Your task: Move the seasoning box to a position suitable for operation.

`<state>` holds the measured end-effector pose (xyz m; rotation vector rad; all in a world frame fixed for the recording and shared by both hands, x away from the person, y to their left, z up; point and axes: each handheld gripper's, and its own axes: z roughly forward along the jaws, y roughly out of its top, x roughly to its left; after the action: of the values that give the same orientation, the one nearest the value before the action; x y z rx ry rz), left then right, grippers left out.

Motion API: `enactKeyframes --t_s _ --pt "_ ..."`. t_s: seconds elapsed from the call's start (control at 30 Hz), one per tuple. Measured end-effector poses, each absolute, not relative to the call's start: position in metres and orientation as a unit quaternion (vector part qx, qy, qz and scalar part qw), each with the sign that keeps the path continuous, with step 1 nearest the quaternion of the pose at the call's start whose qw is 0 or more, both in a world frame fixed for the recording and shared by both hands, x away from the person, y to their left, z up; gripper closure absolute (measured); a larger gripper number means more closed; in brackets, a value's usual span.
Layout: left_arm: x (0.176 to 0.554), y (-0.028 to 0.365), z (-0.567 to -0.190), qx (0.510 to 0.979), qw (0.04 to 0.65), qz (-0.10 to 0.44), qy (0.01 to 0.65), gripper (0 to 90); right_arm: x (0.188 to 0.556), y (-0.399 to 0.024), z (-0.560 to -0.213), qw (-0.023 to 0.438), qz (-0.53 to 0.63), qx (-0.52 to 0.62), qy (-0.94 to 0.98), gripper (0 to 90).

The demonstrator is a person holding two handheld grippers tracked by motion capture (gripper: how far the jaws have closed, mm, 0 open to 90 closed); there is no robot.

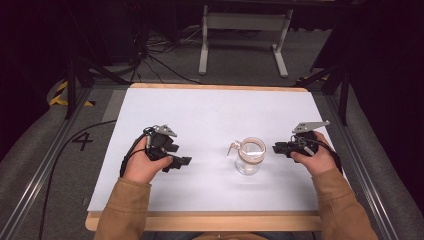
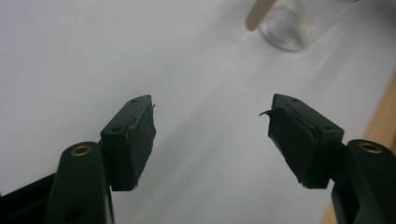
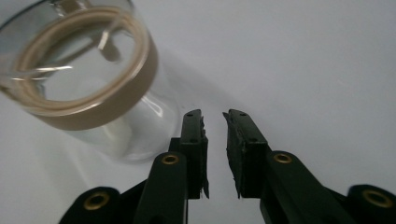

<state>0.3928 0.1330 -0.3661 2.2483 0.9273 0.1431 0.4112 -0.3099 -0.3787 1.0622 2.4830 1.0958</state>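
The glass jar [image 1: 249, 156] stood untouched right of the desk's [image 1: 200, 107] middle, toward the near edge. The right gripper [image 1: 278, 148], jaws nearly closed and empty, waited beside it; the left gripper [image 1: 184, 162] gaped open, well apart. Grasping remained undone.

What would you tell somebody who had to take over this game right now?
Left gripper: fingers wide open, nothing between them, resting low on the white table, pointing toward the jar.
Right gripper: fingers nearly together with a small gap, holding nothing, just beside the jar.
Glass jar: upright between the two grippers, tan-rimmed hinged lid, wire clasp on its left side.
Done: nothing visibly handled yet.
Left: probably grip the jar and work its lid.
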Motion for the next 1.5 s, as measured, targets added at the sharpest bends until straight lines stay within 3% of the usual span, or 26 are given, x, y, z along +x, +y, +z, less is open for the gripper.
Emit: enactKeyframes --t_s 0.27,0.8,1.5 --pt "0.392 0.131 -0.365 0.868 0.348 0.059 0.35 31.3 0.407 -0.308 -0.376 0.117 0.385 0.325 0.856 89.8" --pt "0.388 0.133 -0.362 0.866 0.355 0.06 0.346 30.3 0.421 -0.289 -0.415 0.082 0.387 0.273 0.877 90.0" --pt "0.39 0.129 -0.364 0.869 0.359 0.065 0.336 30.3 0.411 -0.28 -0.413 0.077 0.38 0.263 0.884 90.0"
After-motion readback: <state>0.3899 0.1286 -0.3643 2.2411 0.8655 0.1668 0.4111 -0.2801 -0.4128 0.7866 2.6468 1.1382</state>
